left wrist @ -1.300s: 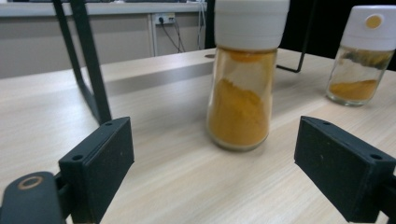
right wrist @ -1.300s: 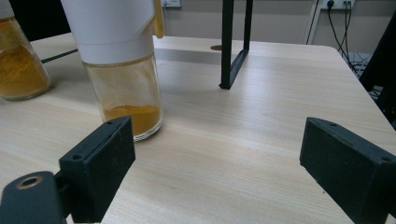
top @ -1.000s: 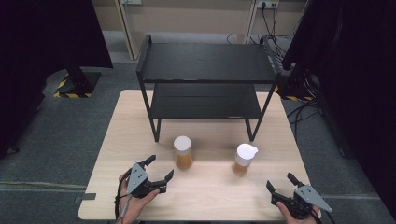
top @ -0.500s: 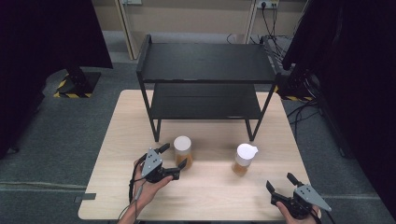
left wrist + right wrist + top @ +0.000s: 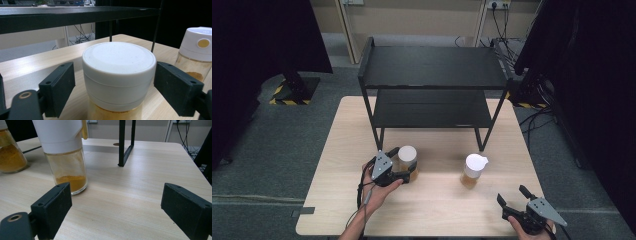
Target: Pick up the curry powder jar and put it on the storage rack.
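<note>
A jar [image 5: 407, 156] with a flat white lid and yellow-orange powder stands on the wooden table [image 5: 437, 215], in front of the rack's left leg. My left gripper [image 5: 404, 164] reaches around it from the left. In the left gripper view the jar [image 5: 118, 72] sits between the two pads; the jaws have just been closing and stand a hair off the lid on both sides. A bottle [image 5: 473, 170] with a white pour cap and a little orange powder stands to the right. My right gripper [image 5: 511, 195] rests open near the front right, with the bottle [image 5: 65, 157] ahead and to its left.
A black two-tier metal rack [image 5: 432, 67] takes up the back half of the table, its front legs just behind the jar and the bottle. Dark curtains and cables lie beyond the table's right side.
My left gripper has moved up and right from the front left of the table to the jar and now brackets it. The right gripper has kept still.
</note>
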`<state>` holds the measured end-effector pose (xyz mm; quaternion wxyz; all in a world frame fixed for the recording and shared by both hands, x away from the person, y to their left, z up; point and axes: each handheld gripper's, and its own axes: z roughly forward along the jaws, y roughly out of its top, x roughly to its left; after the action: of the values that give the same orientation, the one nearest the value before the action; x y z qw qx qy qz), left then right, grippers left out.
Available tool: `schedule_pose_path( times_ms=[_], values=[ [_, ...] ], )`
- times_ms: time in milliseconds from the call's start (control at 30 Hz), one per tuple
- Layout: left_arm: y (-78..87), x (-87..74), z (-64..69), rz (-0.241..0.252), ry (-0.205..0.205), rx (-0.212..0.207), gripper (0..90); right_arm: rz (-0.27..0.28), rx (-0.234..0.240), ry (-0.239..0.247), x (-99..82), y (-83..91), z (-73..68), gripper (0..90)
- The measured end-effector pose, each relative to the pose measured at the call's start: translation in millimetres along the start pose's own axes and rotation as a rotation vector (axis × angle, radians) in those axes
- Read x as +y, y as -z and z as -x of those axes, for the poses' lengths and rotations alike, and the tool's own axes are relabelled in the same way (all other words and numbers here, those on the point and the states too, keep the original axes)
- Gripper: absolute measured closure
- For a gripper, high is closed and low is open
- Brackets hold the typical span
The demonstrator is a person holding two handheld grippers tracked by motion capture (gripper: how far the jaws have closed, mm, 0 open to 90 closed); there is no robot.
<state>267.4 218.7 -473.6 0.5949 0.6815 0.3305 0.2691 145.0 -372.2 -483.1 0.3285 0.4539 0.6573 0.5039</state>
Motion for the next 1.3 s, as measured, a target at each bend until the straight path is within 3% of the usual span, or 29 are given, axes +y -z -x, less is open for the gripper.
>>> schedule_pose_path(
  times_ms=[300,733,900,1133,1300],
  values=[
    [-7.3,-0.8,1.6,-0.008,-0.010,-0.002,22.1,-0.002,0.005,-0.002,0.3,-0.2,1.0,9.9],
    [-5.6,-7.2,3.8,0.023,0.007,0.008,33.0,-0.007,0.006,0.002,1.2,-0.7,1.0,9.8],
    [-5.8,-7.2,6.0,0.025,0.016,0.018,33.5,-0.008,0.008,0.000,1.4,-0.8,1.5,9.6],
    [-6.9,-4.1,9.8,0.018,0.006,0.027,33.7,-0.012,0.010,0.000,2.3,-1.3,2.0,9.4],
    [-1.3,6.3,12.0,0.052,-0.002,0.027,33.7,-0.013,0.010,-0.002,2.3,-1.3,2.2,9.2]
  ],
)
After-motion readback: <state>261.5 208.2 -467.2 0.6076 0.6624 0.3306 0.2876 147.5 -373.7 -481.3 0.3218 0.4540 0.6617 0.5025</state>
